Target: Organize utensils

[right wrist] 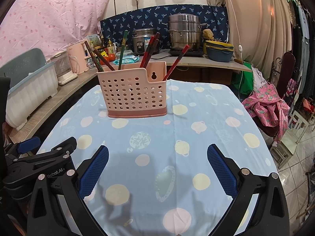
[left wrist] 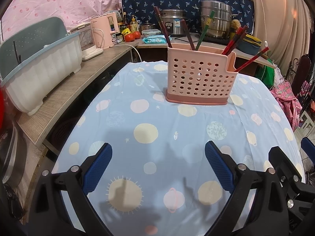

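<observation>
A pink perforated utensil holder point(left wrist: 199, 79) point(right wrist: 133, 92) stands upright on the far half of the table. Several chopsticks lean out of it: dark brown ones point(left wrist: 163, 29) point(right wrist: 94, 59) at its left, a green one point(left wrist: 204, 29) point(right wrist: 122, 49) in the middle, red ones point(left wrist: 236, 39) point(right wrist: 150, 51) to the right, and one red chopstick point(left wrist: 252, 60) point(right wrist: 176, 63) in the low right compartment. My left gripper point(left wrist: 158, 151) hangs open over the near tablecloth, nothing between its blue pads. My right gripper point(right wrist: 157, 153) is likewise open with nothing in it, beside the left one.
A blue planet-print cloth point(left wrist: 157, 122) point(right wrist: 196, 114) covers the table. A white dish rack point(left wrist: 39, 78) point(right wrist: 29, 98) and pink kettle point(left wrist: 104, 32) sit on the left counter. Pots point(left wrist: 215, 19) point(right wrist: 184, 32) line the back counter. A chair with pink clothing point(right wrist: 269, 108) stands right.
</observation>
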Motion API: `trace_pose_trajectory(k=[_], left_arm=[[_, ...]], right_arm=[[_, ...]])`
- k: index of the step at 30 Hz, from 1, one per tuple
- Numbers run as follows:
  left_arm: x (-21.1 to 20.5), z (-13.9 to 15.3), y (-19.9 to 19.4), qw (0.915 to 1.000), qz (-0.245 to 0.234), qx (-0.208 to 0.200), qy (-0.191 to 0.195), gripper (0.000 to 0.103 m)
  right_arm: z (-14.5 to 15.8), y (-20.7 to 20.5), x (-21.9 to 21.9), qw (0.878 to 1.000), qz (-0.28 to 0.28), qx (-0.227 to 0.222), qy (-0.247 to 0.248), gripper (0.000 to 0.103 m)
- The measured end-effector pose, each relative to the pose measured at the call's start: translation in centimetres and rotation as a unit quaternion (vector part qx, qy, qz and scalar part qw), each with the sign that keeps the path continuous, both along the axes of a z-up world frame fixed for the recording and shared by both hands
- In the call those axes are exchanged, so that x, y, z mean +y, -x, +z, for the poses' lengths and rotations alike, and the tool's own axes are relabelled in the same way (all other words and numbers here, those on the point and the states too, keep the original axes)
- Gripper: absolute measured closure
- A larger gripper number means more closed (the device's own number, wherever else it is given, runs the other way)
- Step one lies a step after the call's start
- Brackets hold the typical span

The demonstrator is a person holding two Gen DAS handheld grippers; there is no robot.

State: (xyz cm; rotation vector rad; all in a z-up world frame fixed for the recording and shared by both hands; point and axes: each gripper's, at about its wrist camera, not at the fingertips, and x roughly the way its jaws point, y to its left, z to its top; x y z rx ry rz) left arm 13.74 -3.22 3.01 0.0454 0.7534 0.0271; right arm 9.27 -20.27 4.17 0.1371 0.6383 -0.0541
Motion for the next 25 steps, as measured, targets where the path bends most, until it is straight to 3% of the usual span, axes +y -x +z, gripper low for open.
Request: trace_pose_trajectory(k=[25], left_arm=[[1.3,-0.4,-0.6,0.9999,0.015,0.002,-0.008,0.012]], right_arm=[[-0.9,-0.4,-2.4,1.0,-0.015,0.006,0.012,0.006]])
